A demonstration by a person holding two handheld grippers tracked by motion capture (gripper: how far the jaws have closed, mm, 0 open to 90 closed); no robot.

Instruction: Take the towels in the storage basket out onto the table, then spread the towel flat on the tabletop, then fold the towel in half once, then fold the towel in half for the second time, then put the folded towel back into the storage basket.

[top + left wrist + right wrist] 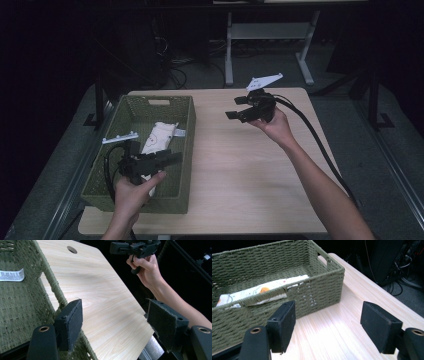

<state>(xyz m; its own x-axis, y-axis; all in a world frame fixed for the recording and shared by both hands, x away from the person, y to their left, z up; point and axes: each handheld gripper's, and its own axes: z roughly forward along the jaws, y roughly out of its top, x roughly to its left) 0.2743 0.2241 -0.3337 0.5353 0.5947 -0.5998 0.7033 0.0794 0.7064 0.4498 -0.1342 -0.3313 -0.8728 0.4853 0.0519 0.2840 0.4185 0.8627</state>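
The left gripper (172,159) hangs over the green basket (186,150), jaws wide and empty. A folded white cloth (161,136) lies inside: probably soft, light and floppy, best pinched at a folded edge. Farther off, the right gripper (234,107) hovers open above the table (240,170).

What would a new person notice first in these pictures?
First, the green woven basket at the left side of the wooden table, with a white patterned cloth lying inside. Then the two black grippers: the left gripper over the basket, the right gripper above the table, both open and empty.
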